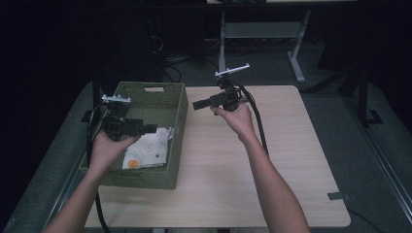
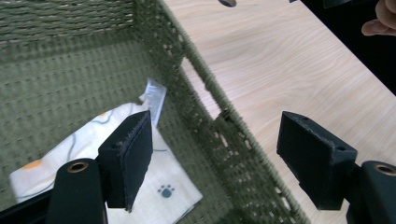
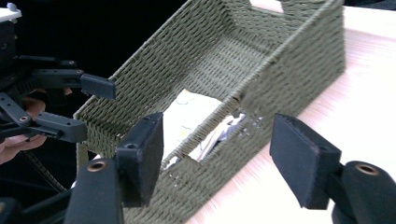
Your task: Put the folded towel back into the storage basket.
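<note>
Empty parted tongs (image 3: 217, 161), green woven basket (image 3: 289, 70), patterned cloth (image 3: 189, 116) inside, wooden table (image 3: 364, 98)

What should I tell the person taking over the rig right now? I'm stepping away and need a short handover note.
Left gripper: open, empty, held over the green woven basket.
Right gripper: open, empty, above the table just right of the basket.
Folded patterned cloth: lying flat in the basket's near end.
Done: cloth appears placed in the basket, both jaws free of it.
Left: probably only drawing the hands back; check the cloth lies neatly.
</note>
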